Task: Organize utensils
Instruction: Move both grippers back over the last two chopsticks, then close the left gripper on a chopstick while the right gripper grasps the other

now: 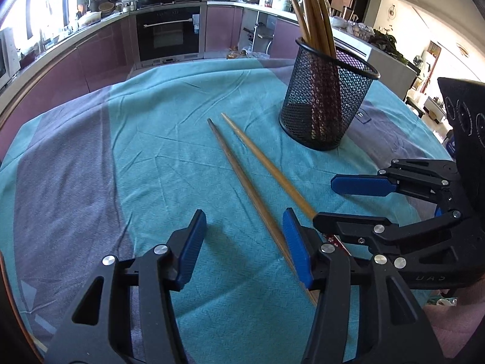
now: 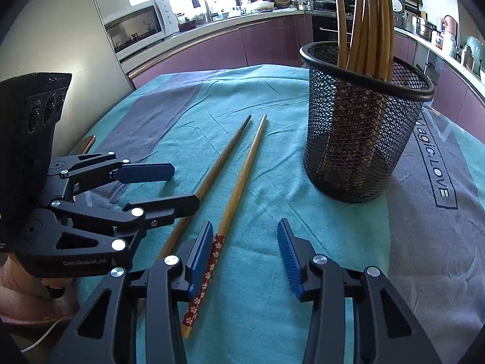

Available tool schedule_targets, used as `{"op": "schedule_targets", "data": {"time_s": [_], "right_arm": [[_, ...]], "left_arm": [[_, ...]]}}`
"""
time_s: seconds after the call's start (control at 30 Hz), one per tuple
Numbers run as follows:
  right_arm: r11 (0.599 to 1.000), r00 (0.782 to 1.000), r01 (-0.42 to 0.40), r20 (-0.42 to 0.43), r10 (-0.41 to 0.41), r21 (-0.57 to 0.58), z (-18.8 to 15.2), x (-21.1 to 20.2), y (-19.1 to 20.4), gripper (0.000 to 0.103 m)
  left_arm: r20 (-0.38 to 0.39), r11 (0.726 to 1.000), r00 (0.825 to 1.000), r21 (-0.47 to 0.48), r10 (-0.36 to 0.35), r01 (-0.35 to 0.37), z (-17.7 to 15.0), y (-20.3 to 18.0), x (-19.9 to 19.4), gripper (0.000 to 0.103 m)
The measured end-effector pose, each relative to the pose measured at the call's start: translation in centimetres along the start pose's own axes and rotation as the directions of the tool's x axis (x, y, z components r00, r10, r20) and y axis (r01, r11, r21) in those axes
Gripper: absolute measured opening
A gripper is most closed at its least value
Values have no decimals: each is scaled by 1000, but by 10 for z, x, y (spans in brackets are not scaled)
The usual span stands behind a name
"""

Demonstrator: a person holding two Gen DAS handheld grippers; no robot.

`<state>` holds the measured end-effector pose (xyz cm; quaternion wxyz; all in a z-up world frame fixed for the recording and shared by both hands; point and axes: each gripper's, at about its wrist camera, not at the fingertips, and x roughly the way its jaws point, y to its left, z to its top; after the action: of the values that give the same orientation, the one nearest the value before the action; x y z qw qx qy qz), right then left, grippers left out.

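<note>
Chopsticks, two loose ones, lie side by side on the teal cloth (image 1: 145, 139), tips toward the mesh holder. Left gripper (image 1: 242, 242) sits low at their handle ends, jaws about half open, nothing pinched. The greyer chopstick (image 1: 242, 188) runs up between its pads, closer to the right-side pad; whether it touches that pad I cannot tell. Looks like lining up to grab that one by the thick end. Right gripper (image 2: 244, 254) also about half open, empty. The chopstick with the red flower-pattern handle (image 2: 239, 188) lies against or just beside its left-side pad, so not centred in the gap yet. Each gripper appears in the other's view, both angled down at the cloth, close together, because the two sticks lie nearly touching. Risk, in my view: jaws bumping each other or nudging the neighbour stick. Black mesh holder (image 2: 360, 139) stands upright further out on the cloth, well apart from the loose pair, already holding several chopsticks (image 2: 369, 21) standing tips up. Likely destination for these two. Kitchen counter and oven behind, irrelevant.
</note>
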<state>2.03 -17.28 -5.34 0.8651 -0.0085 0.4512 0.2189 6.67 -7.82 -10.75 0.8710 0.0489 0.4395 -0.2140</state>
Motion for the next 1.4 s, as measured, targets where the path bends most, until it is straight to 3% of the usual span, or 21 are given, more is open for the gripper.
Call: {"op": "schedule_targets", "data": {"time_s": [0.2, 0.67, 1.13, 1.4], "right_arm": [[1000, 1000, 3, 1, -3, 0, 1, 1, 0, 41], [1000, 1000, 18, 9, -18, -5, 14, 12, -2, 37], [1000, 1000, 22, 17, -23, 9, 21, 18, -4, 30], [999, 1000, 8, 25, -9, 51, 18, 17, -11, 11]], "left_arm": [[-6, 999, 1000, 23, 26, -26, 2, -4, 4, 50], [-16, 998, 1000, 65, 9, -8, 6, -16, 11, 22], [-26, 1000, 1000, 30, -8, 9, 10, -4, 15, 20], [-21, 1000, 1000, -5, -12, 12, 9, -1, 13, 15]]}}
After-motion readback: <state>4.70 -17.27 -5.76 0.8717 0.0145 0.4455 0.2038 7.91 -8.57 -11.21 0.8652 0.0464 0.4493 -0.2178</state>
